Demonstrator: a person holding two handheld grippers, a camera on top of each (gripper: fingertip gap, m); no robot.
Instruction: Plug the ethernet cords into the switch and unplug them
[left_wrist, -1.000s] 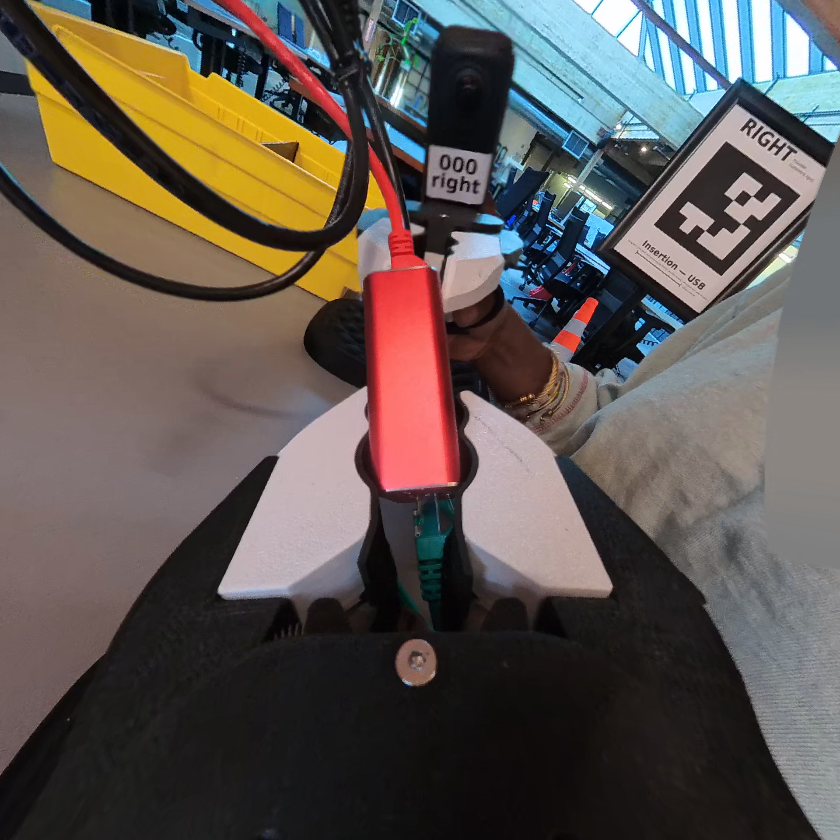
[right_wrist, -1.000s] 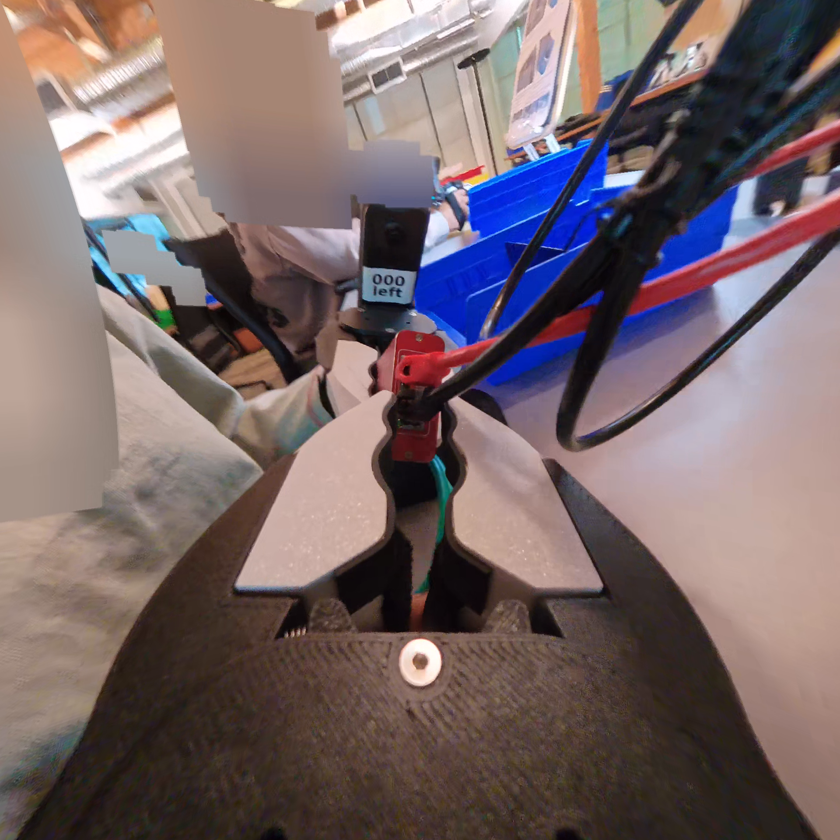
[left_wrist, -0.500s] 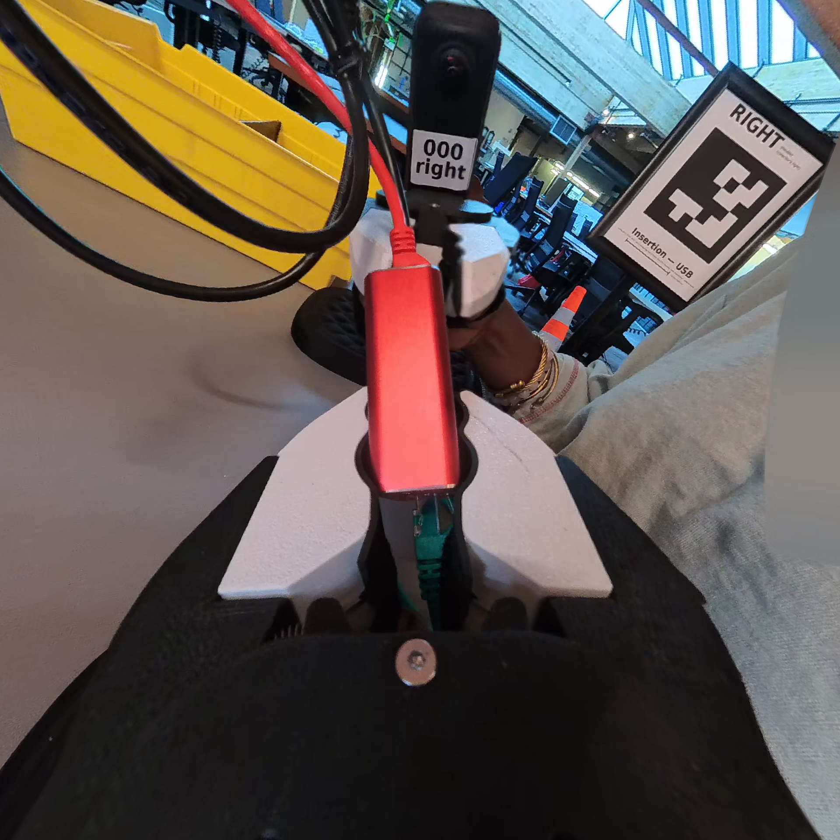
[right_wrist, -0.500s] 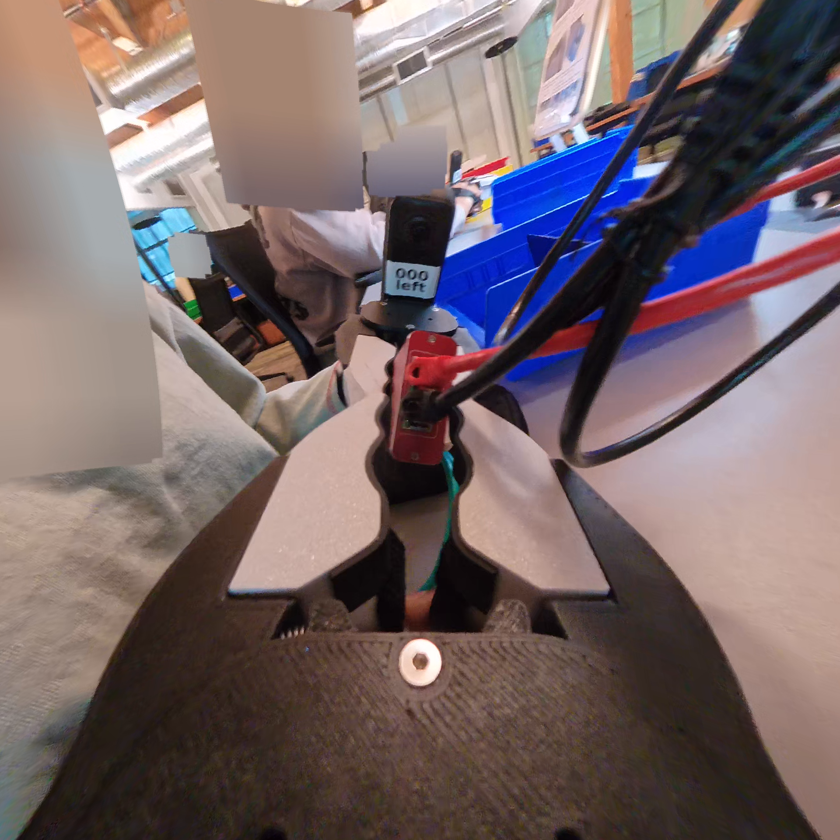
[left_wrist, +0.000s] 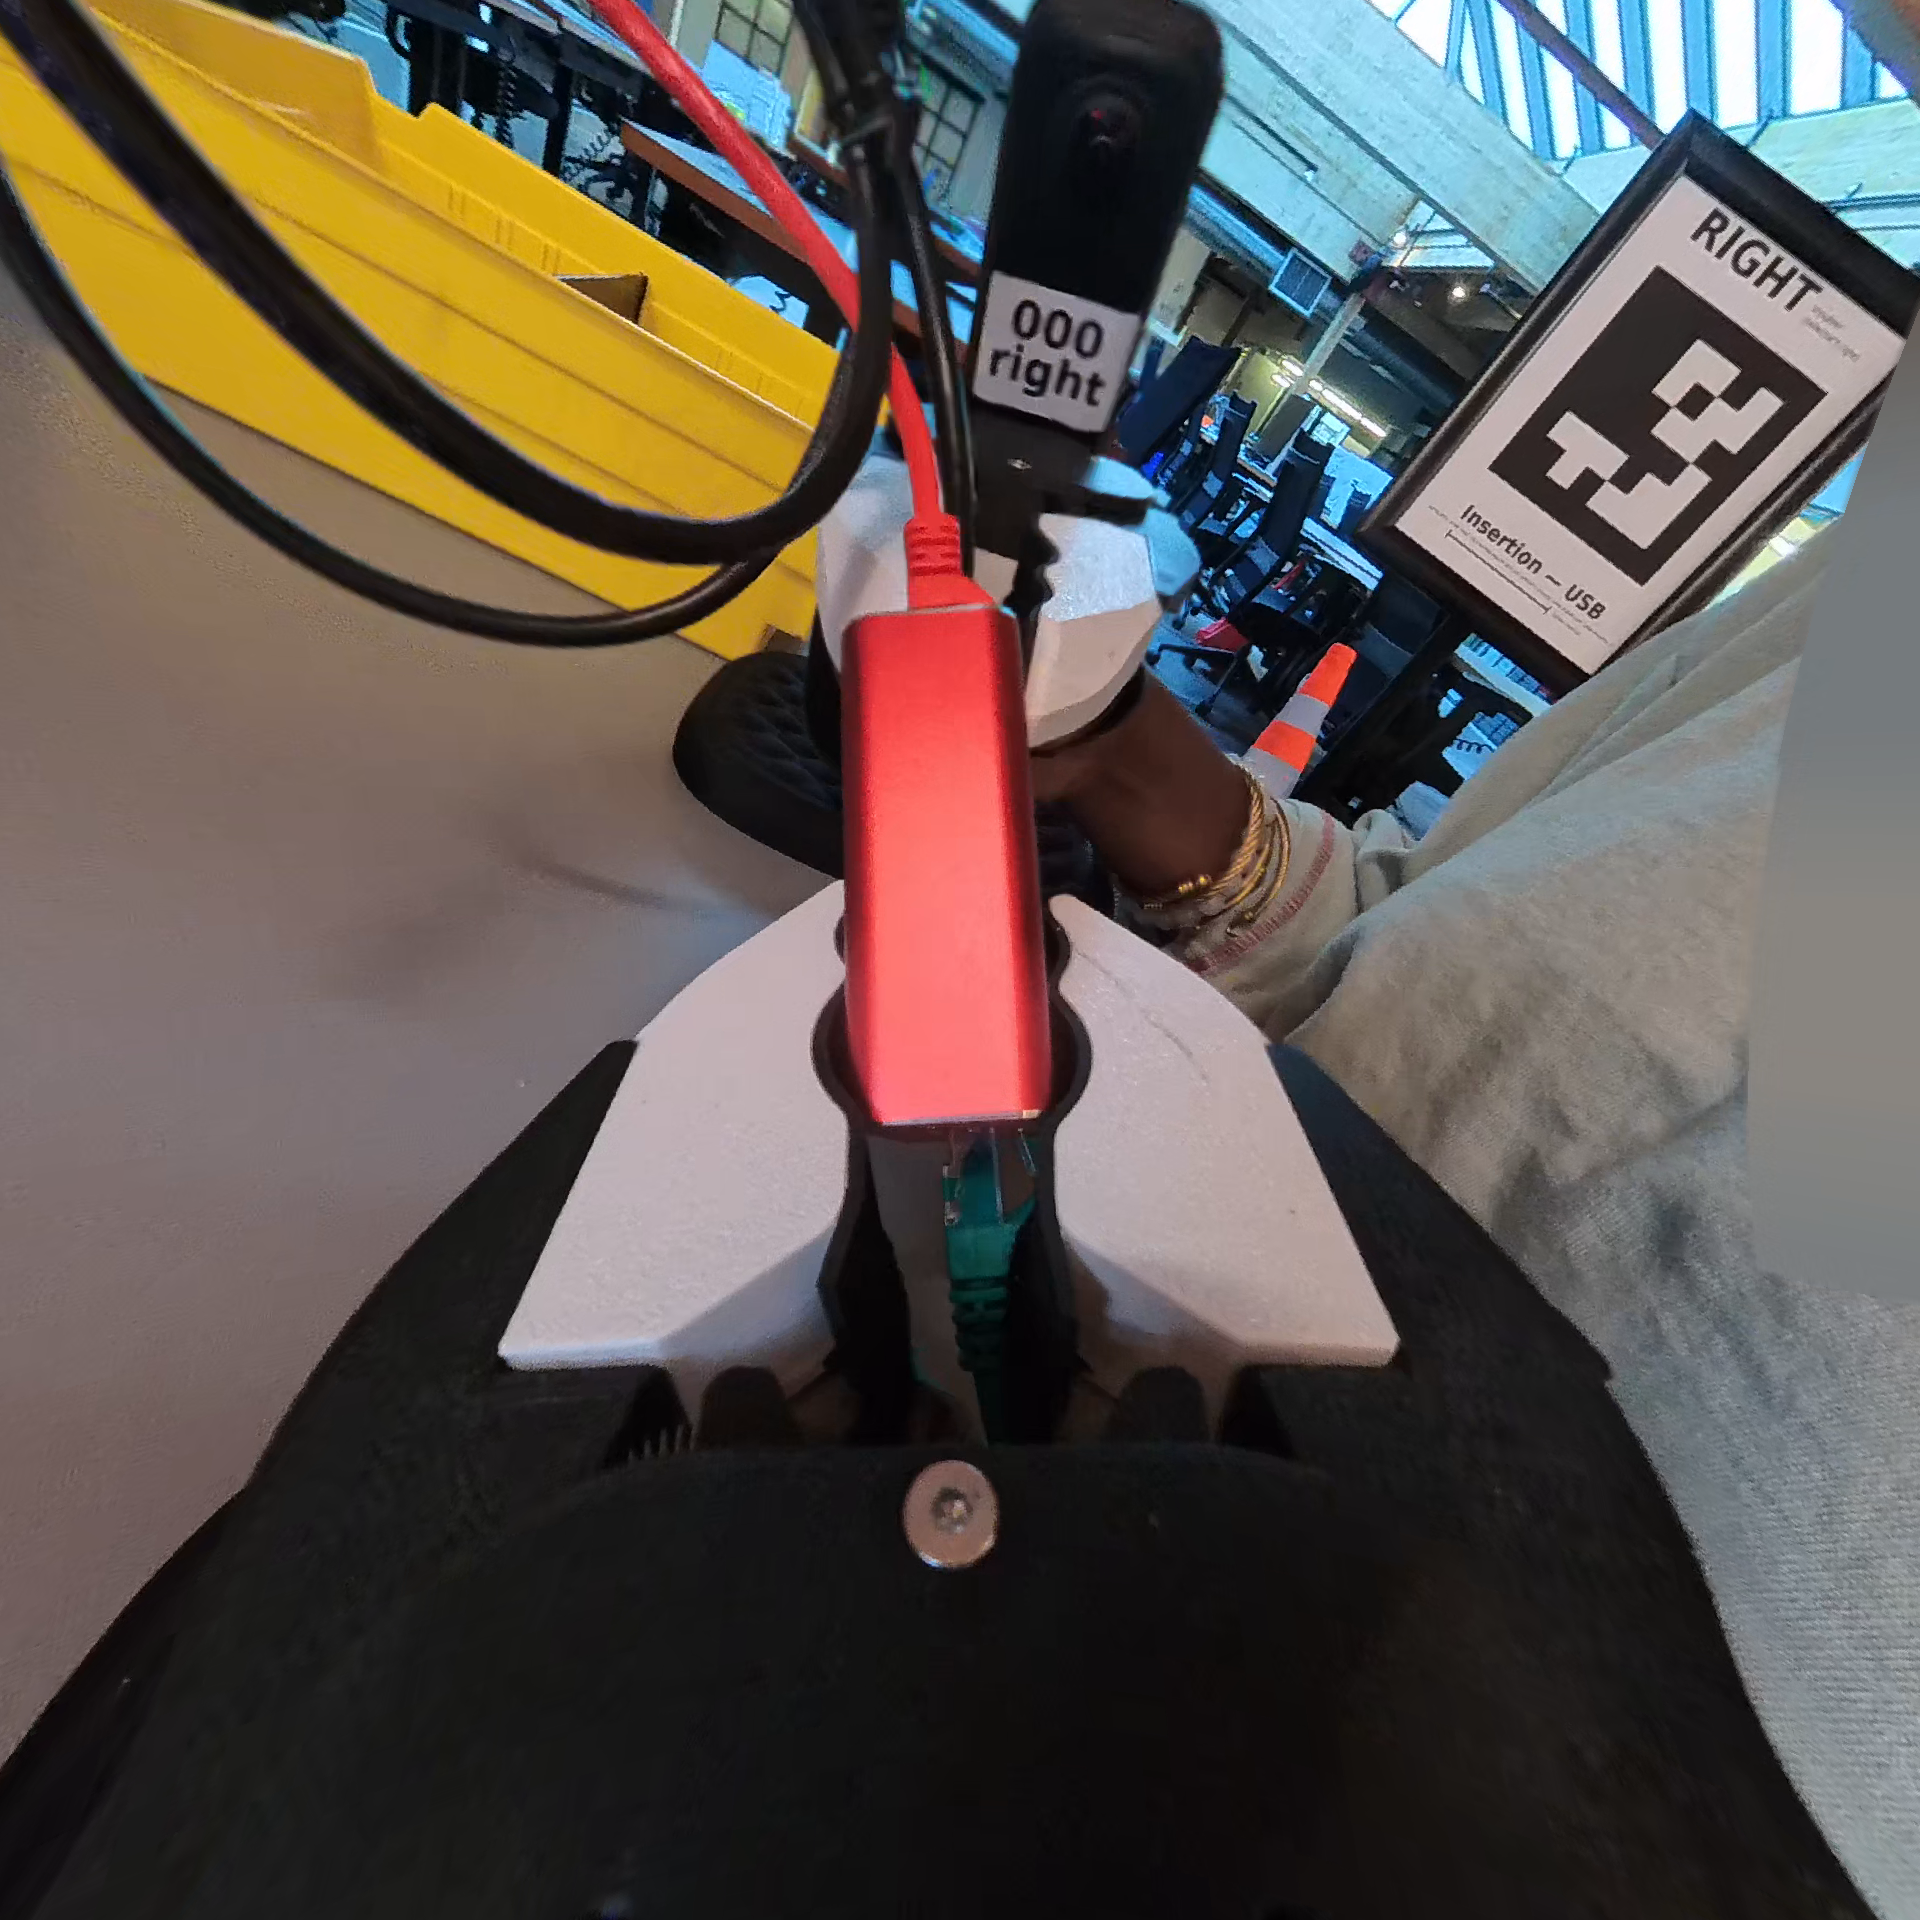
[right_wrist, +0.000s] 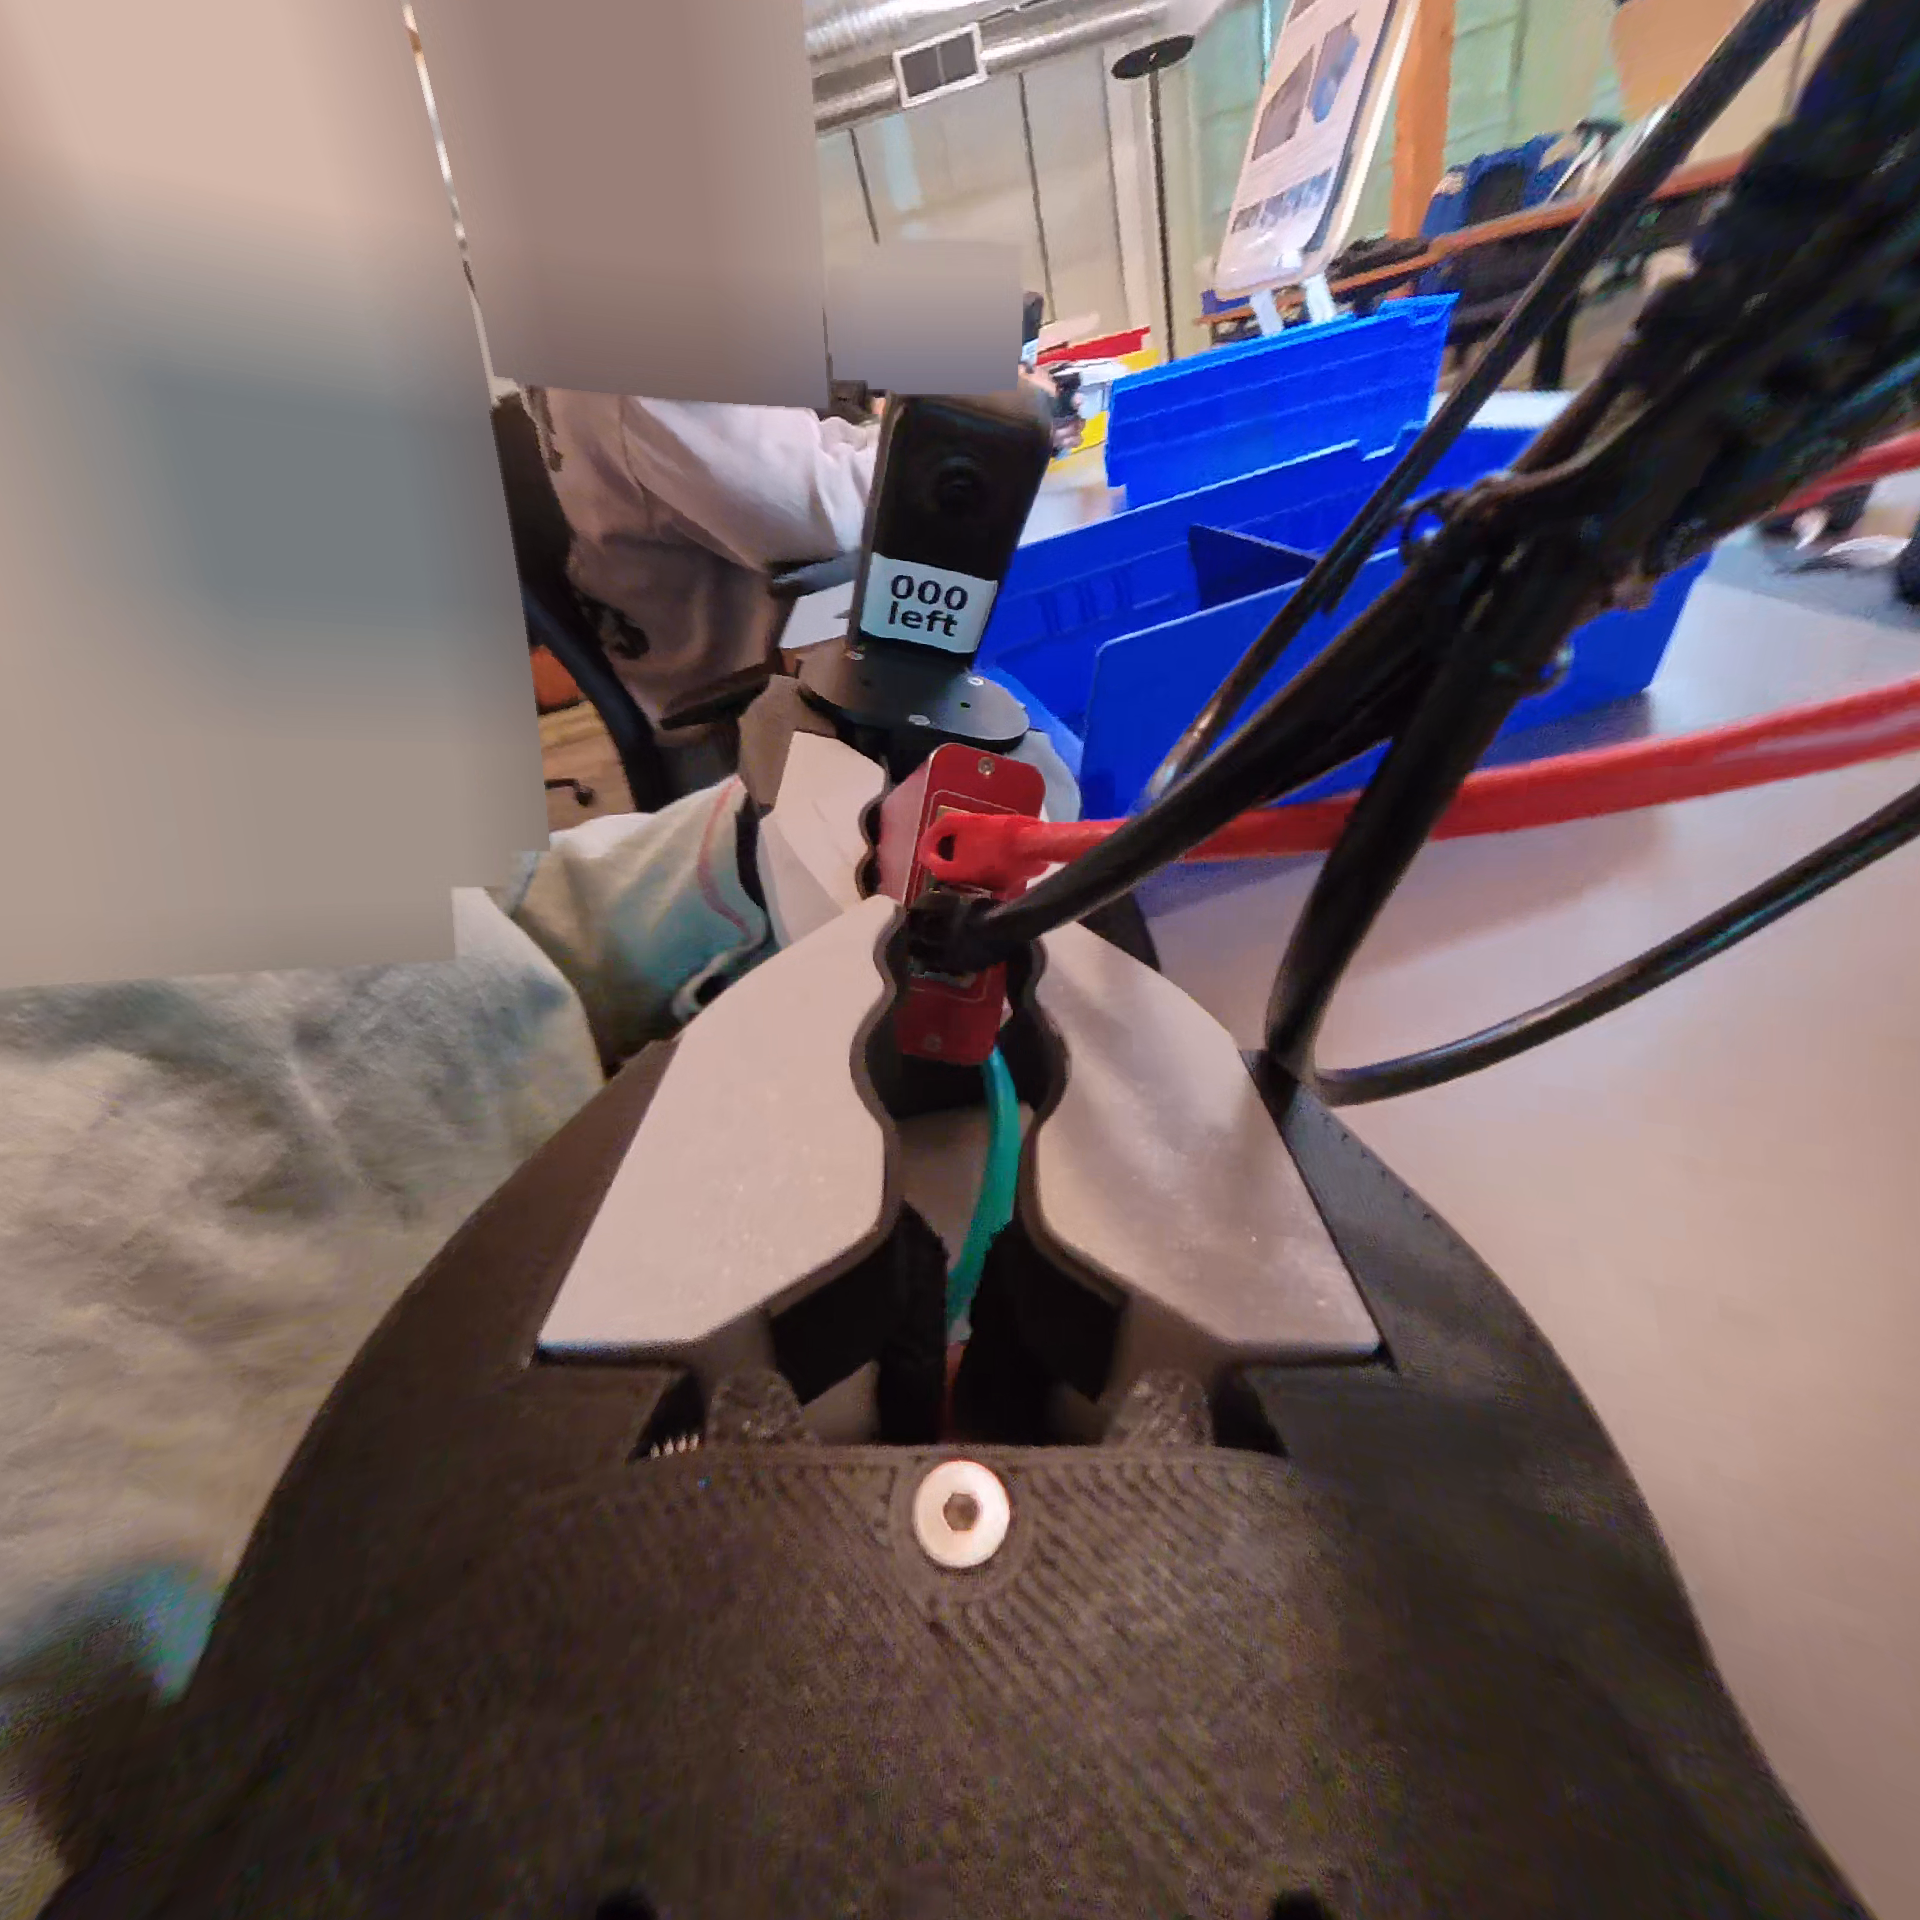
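You've got the grey bench under both grippers, and they face each other across it. Your left gripper has its white fingers clamped on the sides of the red switch, held off the bench, its long body pointing away from the camera. Your right gripper meets the switch's far end: its grey fingers are drawn in close against that end face, gripping it.

Look at the plugs. A green ethernet cord sits seated in the near end, running back between your left fingers. At the other end a red ethernet cord and a black cord are plugged in, one above the other, trailing off to the side.

A yellow bin lies on the bench beyond the left gripper, a piece of cardboard showing inside it; blue bins stand opposite, contents not visible. Black cable loops hang across the view over the bench, crowding the space by the switch. A framed marker sign stands behind, and an orange cone farther off.
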